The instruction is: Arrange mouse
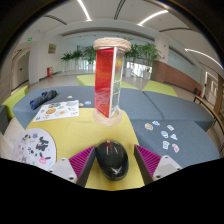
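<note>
A black computer mouse (pixel 111 159) with a red scroll wheel and a small white logo lies on the yellow surface (pixel 75 132). It sits between the fingers of my gripper (pixel 113 153). The left pink pad (pixel 83 160) is close to its side. A narrow gap shows between the mouse and the right pink pad (pixel 146 159). The gripper is open around the mouse, which rests on the surface.
A tall red and clear cylinder (pixel 108 78) stands straight beyond the mouse. A dark cloth (pixel 43 98) and printed sheets (pixel 57 110) lie to the far left. A white sheet (pixel 34 148) is near left. Several small cards (pixel 163 135) are scattered right.
</note>
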Tool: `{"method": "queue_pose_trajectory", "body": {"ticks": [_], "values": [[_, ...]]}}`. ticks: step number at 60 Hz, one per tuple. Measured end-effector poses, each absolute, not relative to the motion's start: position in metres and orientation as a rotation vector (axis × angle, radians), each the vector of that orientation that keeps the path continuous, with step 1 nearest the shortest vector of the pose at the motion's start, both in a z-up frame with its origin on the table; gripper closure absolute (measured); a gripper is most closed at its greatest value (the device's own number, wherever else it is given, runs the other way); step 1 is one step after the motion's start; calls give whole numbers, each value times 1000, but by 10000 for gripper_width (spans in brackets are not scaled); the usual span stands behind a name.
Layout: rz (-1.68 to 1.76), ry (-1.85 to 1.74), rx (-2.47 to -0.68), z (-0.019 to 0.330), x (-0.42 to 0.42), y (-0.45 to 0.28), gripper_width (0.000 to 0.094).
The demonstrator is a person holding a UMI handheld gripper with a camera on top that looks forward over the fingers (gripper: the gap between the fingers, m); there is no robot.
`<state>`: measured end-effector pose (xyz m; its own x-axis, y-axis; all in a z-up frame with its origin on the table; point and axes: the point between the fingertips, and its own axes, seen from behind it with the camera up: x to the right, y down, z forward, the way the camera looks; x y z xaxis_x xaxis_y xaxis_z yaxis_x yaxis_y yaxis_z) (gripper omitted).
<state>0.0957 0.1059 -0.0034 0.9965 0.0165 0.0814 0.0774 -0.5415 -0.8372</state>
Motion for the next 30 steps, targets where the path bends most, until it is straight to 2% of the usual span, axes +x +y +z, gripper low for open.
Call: {"method": "queue_pose_trajectory", "body": {"ticks": [2, 3, 5, 10, 19, 22, 30], "values": [[-62, -60, -2149, -8, 96, 112, 186], [-47, -57, -2157, -10, 95, 114, 176], [8, -50, -2176, -15, 90, 116, 363], [59, -2, -2193, -17, 91, 116, 388], [58, 89, -2230, -14, 95, 112, 490], [77, 122, -2196, 6, 91, 112, 507], [88, 122, -2046, 95, 52, 108, 524]]}}
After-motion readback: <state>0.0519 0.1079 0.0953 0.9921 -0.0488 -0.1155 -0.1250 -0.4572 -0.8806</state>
